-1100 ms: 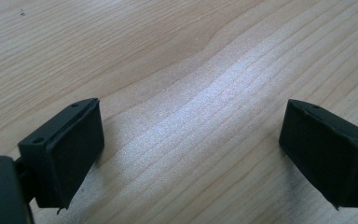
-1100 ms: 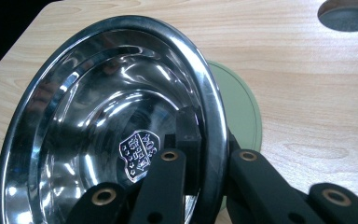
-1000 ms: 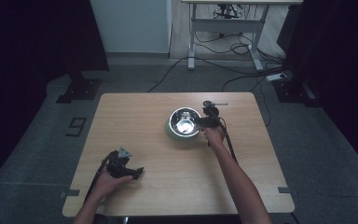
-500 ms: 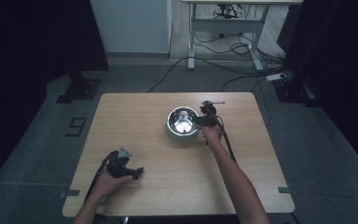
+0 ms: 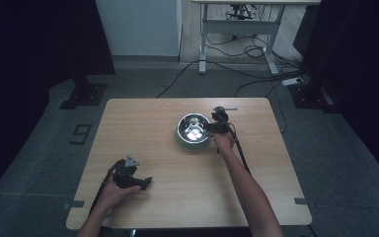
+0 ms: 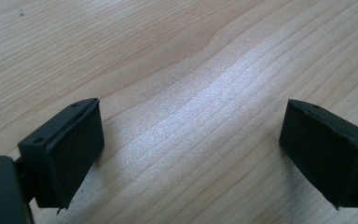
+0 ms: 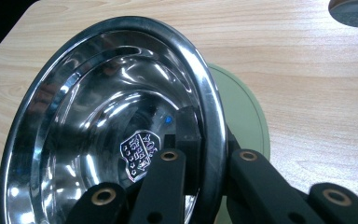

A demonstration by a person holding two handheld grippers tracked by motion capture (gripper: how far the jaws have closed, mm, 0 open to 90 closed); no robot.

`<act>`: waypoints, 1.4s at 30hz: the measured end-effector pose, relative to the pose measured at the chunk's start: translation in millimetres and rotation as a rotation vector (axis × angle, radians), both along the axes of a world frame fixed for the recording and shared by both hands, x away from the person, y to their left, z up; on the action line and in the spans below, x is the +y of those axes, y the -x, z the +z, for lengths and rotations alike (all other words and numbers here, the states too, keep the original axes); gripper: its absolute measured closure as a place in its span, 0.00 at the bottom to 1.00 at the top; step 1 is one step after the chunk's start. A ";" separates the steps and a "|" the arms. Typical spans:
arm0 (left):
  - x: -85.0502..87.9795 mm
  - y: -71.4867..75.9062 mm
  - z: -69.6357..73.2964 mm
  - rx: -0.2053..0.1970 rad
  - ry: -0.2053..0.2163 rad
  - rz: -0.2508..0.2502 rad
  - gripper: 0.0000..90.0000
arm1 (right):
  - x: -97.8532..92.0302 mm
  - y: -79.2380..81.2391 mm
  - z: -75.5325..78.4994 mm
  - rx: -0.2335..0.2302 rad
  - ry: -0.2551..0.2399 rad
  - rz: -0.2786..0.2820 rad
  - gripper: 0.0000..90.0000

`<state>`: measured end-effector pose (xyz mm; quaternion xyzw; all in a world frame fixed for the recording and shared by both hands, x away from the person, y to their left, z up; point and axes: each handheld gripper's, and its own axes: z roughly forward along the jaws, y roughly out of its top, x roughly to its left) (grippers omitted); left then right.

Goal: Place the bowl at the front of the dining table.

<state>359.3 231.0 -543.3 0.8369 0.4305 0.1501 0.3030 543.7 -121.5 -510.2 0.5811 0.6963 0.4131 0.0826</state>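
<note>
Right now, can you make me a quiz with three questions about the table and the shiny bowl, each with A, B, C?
1. Where is the steel bowl?
A. in the far right part of the table
B. at the near left corner
C. on the floor

2. What colour is the dish under the bowl?
A. red
B. pale green
C. blue

3. What is the left gripper doing?
A. squeezing a cup
B. shut tight on nothing
C. open, over bare wood

Answers:
1 A, the high view shows the bowl there, by the right gripper.
2 B, a pale green edge shows behind the bowl in the right gripper view.
3 C, its jaws stand wide apart with nothing between them.
</note>
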 end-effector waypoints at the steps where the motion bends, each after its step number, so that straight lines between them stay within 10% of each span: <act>1: 0.0 0.0 0.0 0.000 0.000 0.000 0.07 | -0.3 -0.7 -0.7 0.001 0.000 -0.001 0.97; 42: 0.0 0.1 0.0 -0.001 0.000 0.000 0.07 | 0.7 -14.0 -23.1 0.017 -0.044 -0.053 0.96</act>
